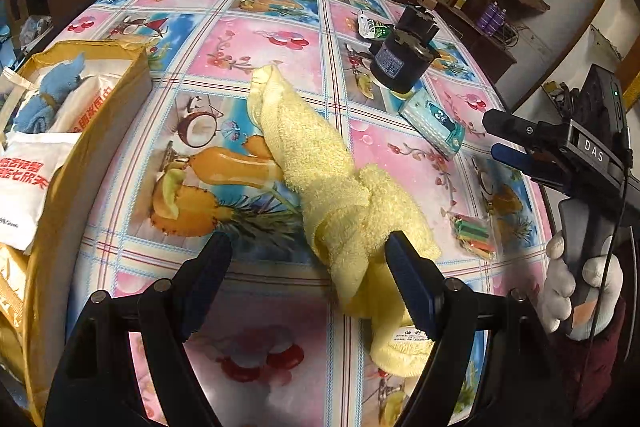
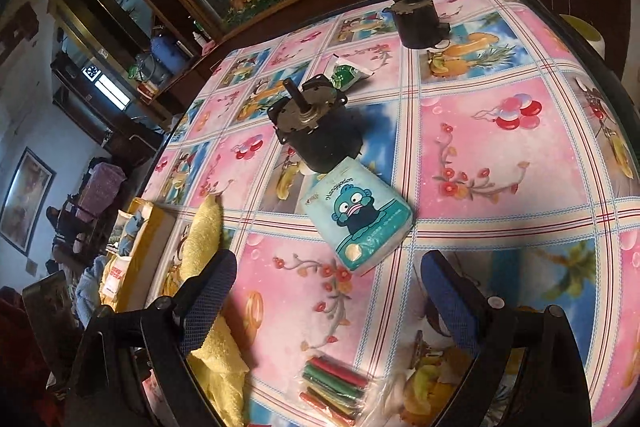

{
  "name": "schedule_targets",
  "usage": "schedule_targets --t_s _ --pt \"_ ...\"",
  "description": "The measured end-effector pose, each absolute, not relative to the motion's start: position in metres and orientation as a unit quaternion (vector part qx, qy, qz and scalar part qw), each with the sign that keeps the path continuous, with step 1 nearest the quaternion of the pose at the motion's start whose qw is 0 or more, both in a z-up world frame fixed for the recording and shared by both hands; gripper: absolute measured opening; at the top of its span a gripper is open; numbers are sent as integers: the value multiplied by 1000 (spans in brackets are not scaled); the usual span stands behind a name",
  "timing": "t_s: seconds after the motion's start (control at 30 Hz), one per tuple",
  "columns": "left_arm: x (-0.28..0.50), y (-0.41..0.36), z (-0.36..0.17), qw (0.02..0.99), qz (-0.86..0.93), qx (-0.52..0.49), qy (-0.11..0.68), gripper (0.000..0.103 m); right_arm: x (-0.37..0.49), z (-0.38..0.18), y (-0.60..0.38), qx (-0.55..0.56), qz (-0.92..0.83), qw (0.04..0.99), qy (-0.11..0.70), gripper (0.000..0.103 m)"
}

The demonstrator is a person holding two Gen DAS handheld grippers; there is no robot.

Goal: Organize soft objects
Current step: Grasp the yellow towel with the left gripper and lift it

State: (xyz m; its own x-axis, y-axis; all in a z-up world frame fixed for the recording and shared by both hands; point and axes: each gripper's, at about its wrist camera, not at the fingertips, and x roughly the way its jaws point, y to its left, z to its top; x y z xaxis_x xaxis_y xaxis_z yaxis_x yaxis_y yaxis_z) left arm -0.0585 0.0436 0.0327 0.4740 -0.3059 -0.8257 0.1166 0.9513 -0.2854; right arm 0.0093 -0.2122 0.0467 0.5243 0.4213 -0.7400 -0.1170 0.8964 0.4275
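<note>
A knotted yellow towel (image 1: 320, 163) lies lengthwise on the patterned tablecloth (image 1: 256, 43). Its near end rests against the inside of the right finger of my left gripper (image 1: 308, 243), which stands open and grips nothing. The same yellow towel (image 2: 202, 235) shows at the left edge of the right wrist view, behind the left finger. My right gripper (image 2: 328, 263) is open over the cloth, just short of a teal tissue pack (image 2: 360, 219). In the left wrist view the right gripper (image 1: 490, 135) hovers right of the tissue pack (image 1: 434, 125), held by a gloved hand (image 1: 580, 291).
A yellow cardboard box (image 1: 100, 131) at the left holds a blue towel (image 1: 56, 91) and white bags. A black motor (image 1: 404, 55) stands behind the tissue pack, a second motor (image 2: 416, 19) farther back. A bag of coloured sticks (image 2: 336, 383) lies near; a green sachet (image 2: 348, 73) lies beyond.
</note>
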Motion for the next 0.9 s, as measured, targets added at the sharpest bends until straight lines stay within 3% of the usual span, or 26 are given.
schedule_targets --t_s 0.47,0.77,0.8,0.83,0.9 --pt "-24 -17 21 852 -113 -61 507 82 12 34 -235 188 140 885 402 96" --pt "-31 -43 16 865 -95 23 492 82 12 30 -234 194 144 880 408 96" --pt "-33 -43 15 867 -92 34 489 81 12 29 -233 192 142 881 409 96" --pt "-35 -43 15 869 -91 42 485 69 12 28 -233 192 141 880 410 96" --pt "-40 -39 18 871 -93 53 479 61 13 25 -233 192 140 879 414 96"
